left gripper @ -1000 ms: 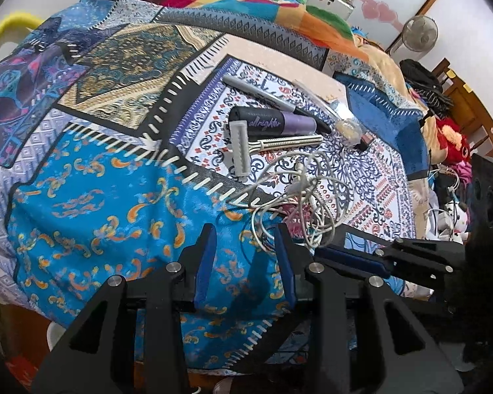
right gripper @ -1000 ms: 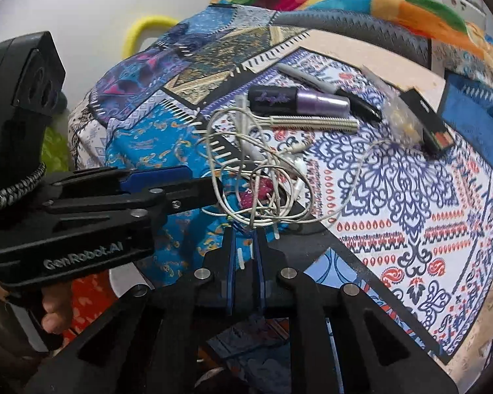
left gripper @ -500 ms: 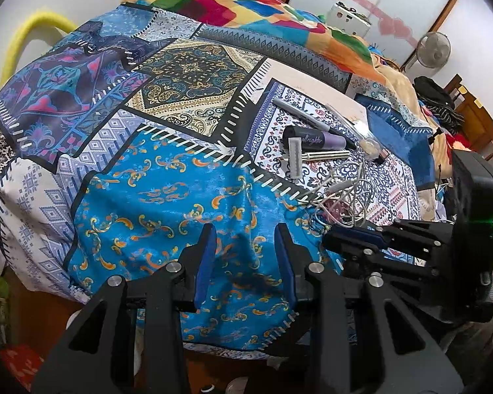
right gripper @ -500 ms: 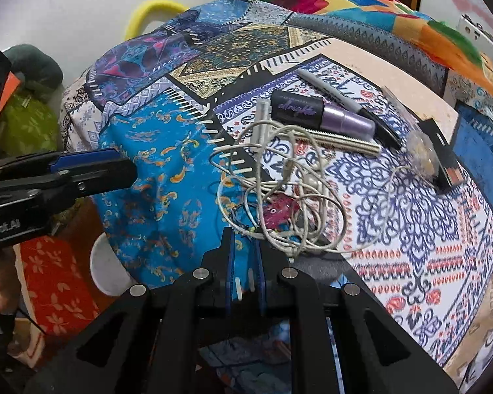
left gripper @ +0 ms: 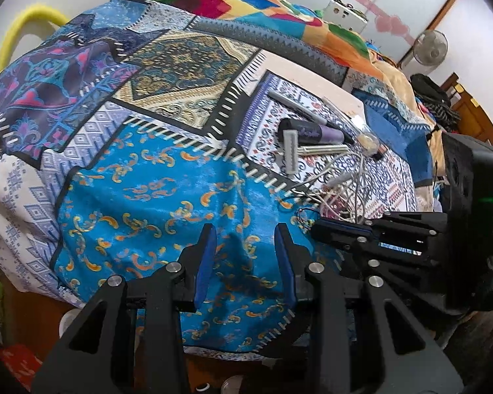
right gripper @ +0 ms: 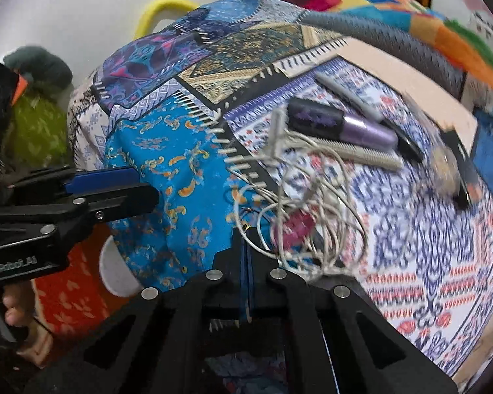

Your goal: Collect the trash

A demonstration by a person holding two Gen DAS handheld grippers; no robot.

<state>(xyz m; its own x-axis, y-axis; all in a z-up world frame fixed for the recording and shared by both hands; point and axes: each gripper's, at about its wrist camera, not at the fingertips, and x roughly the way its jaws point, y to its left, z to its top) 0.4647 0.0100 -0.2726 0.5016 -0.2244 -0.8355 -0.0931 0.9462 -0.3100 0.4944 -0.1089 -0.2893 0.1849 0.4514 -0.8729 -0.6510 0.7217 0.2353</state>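
Right wrist view: the right tongs (right gripper: 246, 249) are sitting pressed together on a strand of the tangled white cable (right gripper: 299, 210), which is lying on the patterned bedspread (right gripper: 167, 151) near the bed's edge. Beyond the tangle, a razor (right gripper: 345, 151), a purple tube (right gripper: 341, 123) and a grey pen (right gripper: 361, 101) are lying side by side. The left tongs (left gripper: 243, 259) are hovering apart and empty over the blue patch.

Bare blue cloth (left gripper: 154, 216) beside cable tangle (left gripper: 338, 190)
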